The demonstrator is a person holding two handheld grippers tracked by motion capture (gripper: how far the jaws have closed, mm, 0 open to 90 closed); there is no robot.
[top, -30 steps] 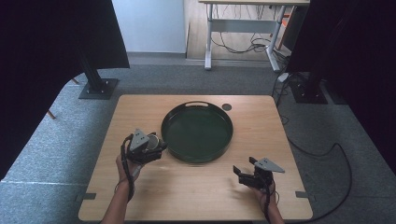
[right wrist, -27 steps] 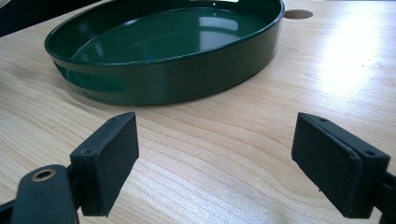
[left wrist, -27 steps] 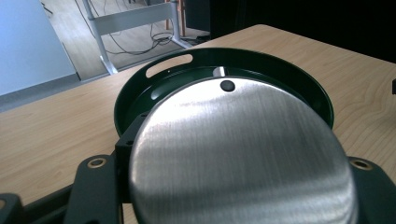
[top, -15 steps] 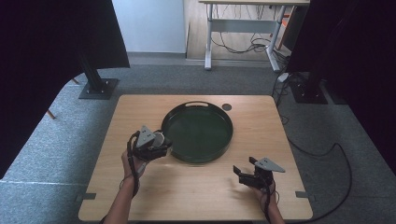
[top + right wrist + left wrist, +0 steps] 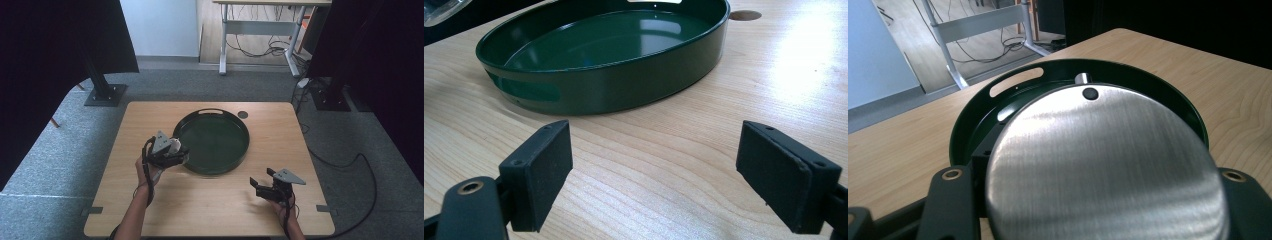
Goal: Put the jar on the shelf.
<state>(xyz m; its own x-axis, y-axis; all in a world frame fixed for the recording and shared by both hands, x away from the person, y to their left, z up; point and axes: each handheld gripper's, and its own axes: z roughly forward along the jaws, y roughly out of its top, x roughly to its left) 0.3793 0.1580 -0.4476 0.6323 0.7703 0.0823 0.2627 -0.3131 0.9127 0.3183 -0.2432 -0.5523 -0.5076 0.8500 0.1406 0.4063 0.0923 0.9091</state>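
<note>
Black fingers (image 5: 950,200) of the left gripper (image 5: 167,152) close on a round brushed-steel disc (image 5: 1103,170), one jaw at each side of it, so that the disc stands between them and hides most of what lies ahead. Near its far edge the disc bears a small black dot (image 5: 1090,93), and just past that a short silver stub (image 5: 1081,78) rises. Beyond the disc lies the green tray (image 5: 1168,95), round and rimmed, with a slot handle in its far wall. From above, this gripper is held at the tray's left rim, over the table (image 5: 150,125), and something pale and shiny shows in its grip there; whether the disc touches the tray I cannot tell. Both fingers (image 5: 541,170) of the right gripper (image 5: 267,187) stand wide apart and hold nothing, with only bare wood between them. Ahead of them sits the tray (image 5: 614,90), near but apart, its inside bare and glossy and a slot handle in its near wall. A dark round hole (image 5: 745,15) in the table lies past the tray's far right. From above, the right gripper sits low by the table's near right part, well apart from the left.
</note>
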